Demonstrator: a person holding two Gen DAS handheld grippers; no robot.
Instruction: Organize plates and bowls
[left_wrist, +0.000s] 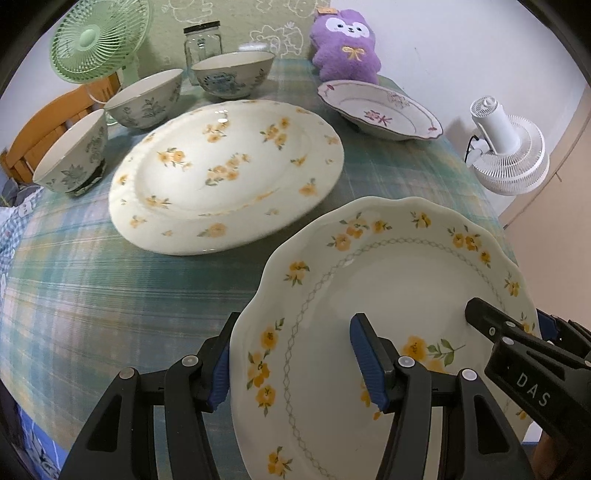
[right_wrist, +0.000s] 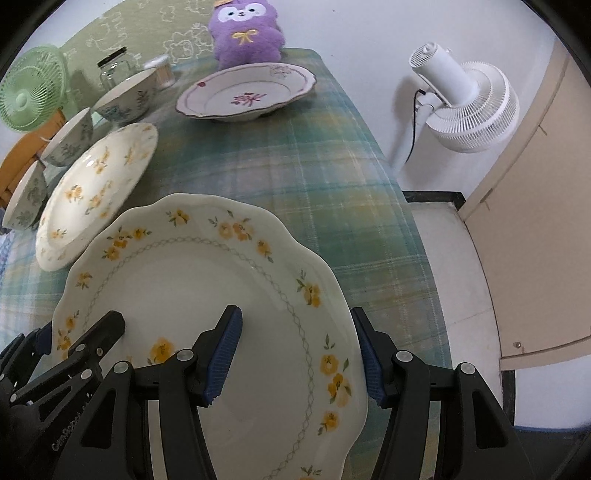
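Both grippers straddle opposite rims of the scalloped plate (left_wrist: 388, 295): left gripper (left_wrist: 295, 362) and right gripper (right_wrist: 301, 354) each have one finger over and one under it, though actual pinching contact can't be confirmed. Cream, ringed with yellow flowers and a lattice band, it sits at the table's (right_wrist: 295, 177) near right edge. Beyond lie the large round plate (left_wrist: 229, 173), three bowls (left_wrist: 147, 99), and a pink-flowered dish (left_wrist: 380, 110), with bare cloth between.

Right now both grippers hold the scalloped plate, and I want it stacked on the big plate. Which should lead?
Left. The left gripper grips the scalloped plate on the side nearer the big plate; the right gripper holds the table-edge side.
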